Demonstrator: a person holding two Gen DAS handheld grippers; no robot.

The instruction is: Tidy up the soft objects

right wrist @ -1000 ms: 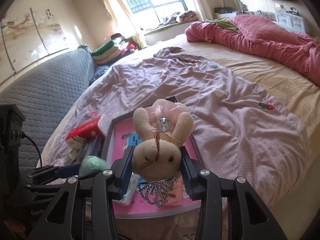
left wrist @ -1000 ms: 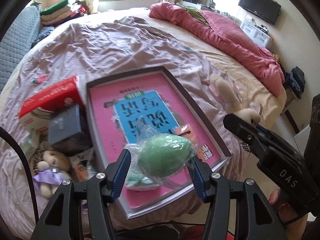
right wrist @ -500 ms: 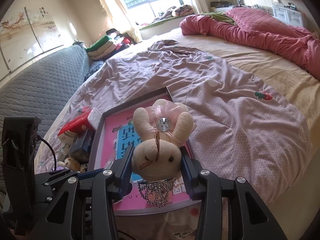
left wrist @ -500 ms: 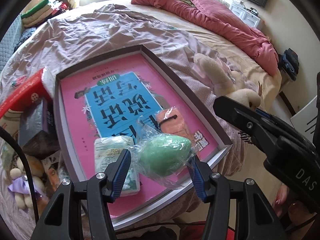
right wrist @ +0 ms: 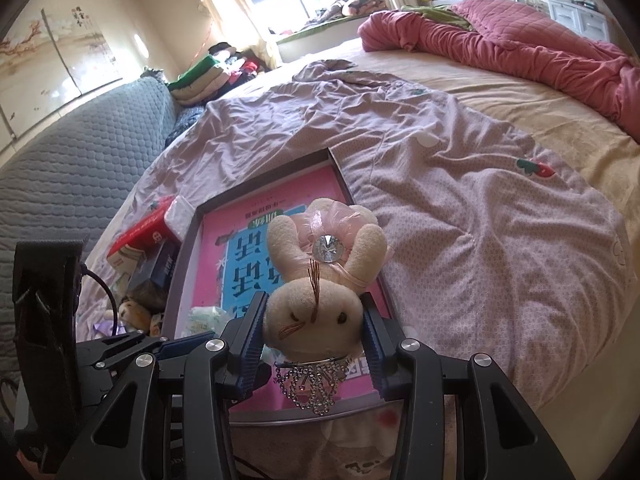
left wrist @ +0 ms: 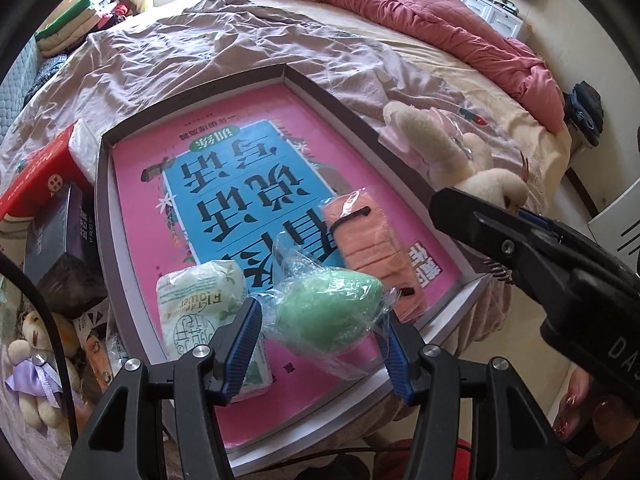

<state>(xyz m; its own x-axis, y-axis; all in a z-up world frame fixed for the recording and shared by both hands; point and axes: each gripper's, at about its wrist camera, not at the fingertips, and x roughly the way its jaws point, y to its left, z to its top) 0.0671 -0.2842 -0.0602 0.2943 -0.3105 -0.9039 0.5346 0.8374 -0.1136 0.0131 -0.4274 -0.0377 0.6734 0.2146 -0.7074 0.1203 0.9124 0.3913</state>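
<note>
My left gripper (left wrist: 320, 336) is shut on a green sponge in clear wrap (left wrist: 328, 316), held just above the near end of a shallow pink-lined tray (left wrist: 105, 216) on the bed. In the tray lie a pale green tissue pack (left wrist: 196, 312) and an orange wrapped pack (left wrist: 368, 236). My right gripper (right wrist: 314, 340) is shut on a cream plush rabbit (right wrist: 320, 300) with a pink bow and beaded necklace, held over the tray's right near edge (right wrist: 390, 300). The rabbit also shows in the left wrist view (left wrist: 452, 160).
A red box (left wrist: 36, 176), a dark box (left wrist: 60, 248) and a small teddy in purple (left wrist: 32, 376) lie left of the tray. A lilac sheet (right wrist: 460, 184) covers the bed, with a pink quilt (right wrist: 500, 40) at the back and a grey sofa (right wrist: 60, 152) at left.
Both grippers moved forward and lower toward the tray, still holding the sponge and the rabbit. The tray looks larger and nearer.
</note>
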